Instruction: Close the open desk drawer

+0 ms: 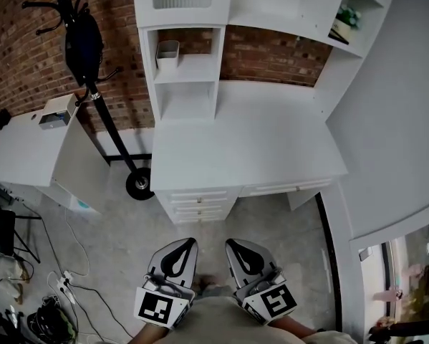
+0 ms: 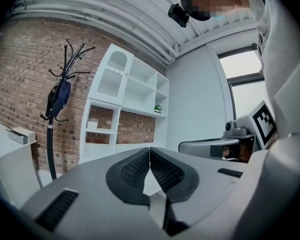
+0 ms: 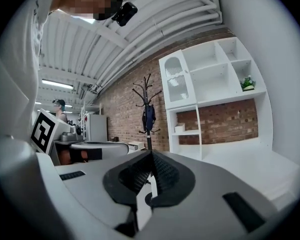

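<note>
While the left gripper and right gripper sit closed and empty at bottom centre, the drawer juts under the desk, mid-frame, well apart. Best press its front squarely with both tips.

A black coat stand carrying a dark bag stands against the brick wall. A white bin sits on a shelf; a green plant occupies another. A box rests on a low white cabinet. Cables trail across the floor.
</note>
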A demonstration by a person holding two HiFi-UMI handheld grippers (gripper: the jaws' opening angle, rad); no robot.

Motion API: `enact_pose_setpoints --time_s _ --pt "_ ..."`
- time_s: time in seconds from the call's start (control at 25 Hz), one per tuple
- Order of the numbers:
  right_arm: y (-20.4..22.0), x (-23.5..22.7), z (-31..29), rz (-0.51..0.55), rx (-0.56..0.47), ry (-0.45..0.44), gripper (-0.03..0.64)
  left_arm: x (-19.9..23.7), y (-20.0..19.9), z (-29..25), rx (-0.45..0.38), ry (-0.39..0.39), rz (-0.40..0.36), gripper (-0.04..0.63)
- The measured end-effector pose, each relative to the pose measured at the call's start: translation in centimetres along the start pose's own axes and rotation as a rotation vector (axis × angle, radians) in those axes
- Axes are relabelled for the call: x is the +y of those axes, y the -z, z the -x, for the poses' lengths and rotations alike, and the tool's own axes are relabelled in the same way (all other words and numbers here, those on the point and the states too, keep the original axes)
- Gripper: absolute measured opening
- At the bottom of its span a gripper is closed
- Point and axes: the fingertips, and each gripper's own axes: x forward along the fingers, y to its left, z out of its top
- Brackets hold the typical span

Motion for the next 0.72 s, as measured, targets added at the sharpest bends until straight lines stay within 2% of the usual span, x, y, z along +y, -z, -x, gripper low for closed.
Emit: enact_pose_setpoints --time_s 0.2,0.72 --pt "0.41 0.55 -0.26 0.026 0.008 -0.025 0.028 0.05 0.14 0.10 -0.010 -0.013 0.017 0.018" --pt "1.11 -0.23 -0.52 0.023 0.026 -0.011 0.028 0.28 0.25 -0.48 -0.005 0.005 0.003 0.018"
